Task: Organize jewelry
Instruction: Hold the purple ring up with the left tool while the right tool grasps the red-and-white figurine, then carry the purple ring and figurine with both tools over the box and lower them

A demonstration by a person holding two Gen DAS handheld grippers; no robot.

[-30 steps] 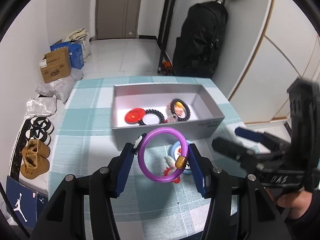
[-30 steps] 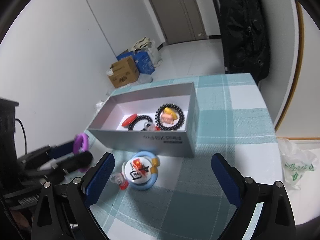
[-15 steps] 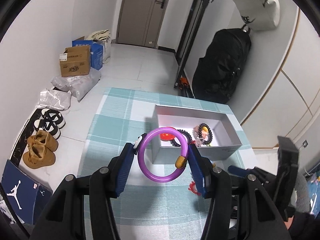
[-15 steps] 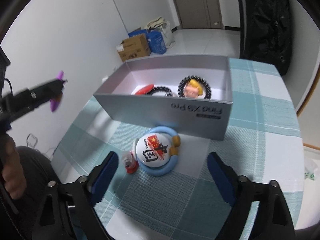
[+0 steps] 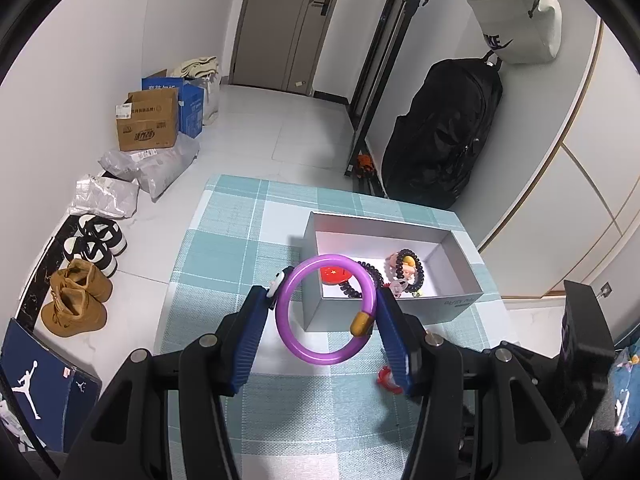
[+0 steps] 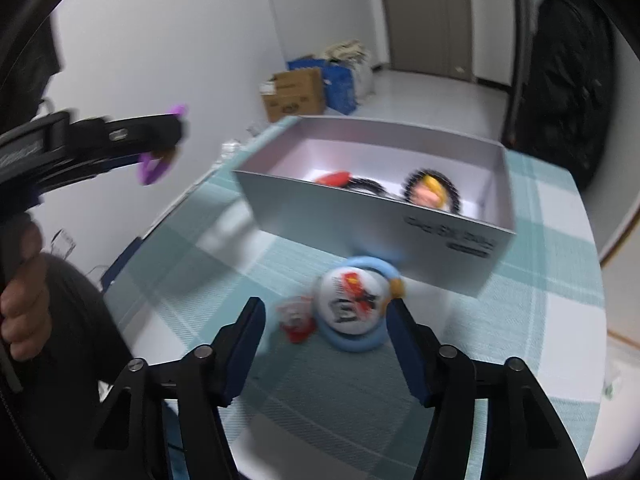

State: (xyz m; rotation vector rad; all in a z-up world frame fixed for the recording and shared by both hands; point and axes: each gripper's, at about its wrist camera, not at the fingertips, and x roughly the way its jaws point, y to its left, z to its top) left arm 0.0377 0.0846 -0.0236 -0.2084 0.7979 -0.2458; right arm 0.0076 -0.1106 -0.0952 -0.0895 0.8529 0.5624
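Observation:
My left gripper (image 5: 326, 316) is shut on a purple bangle (image 5: 296, 344) with a gold clasp, held well above the checked tablecloth, near the silver box's (image 5: 460, 300) left end. The box holds a red badge (image 5: 334, 274), a black coil bracelet (image 5: 370, 270) and a dark bead bracelet around a small doll (image 5: 404, 266). My right gripper (image 6: 324, 316) is open, low over a light-blue bangle (image 6: 360, 342) with a white badge (image 6: 350, 298) inside it and a small red charm (image 6: 296, 318). The right view is blurred.
The checked table (image 5: 240, 248) ends at the left, with shoes (image 5: 76, 300) and cardboard boxes (image 5: 148, 124) on the floor below. A black bag (image 5: 436, 136) leans on the wall behind the box.
My left gripper has risen and drawn back with the purple bangle. My right gripper has moved down and closer to the blue bangle and badge.

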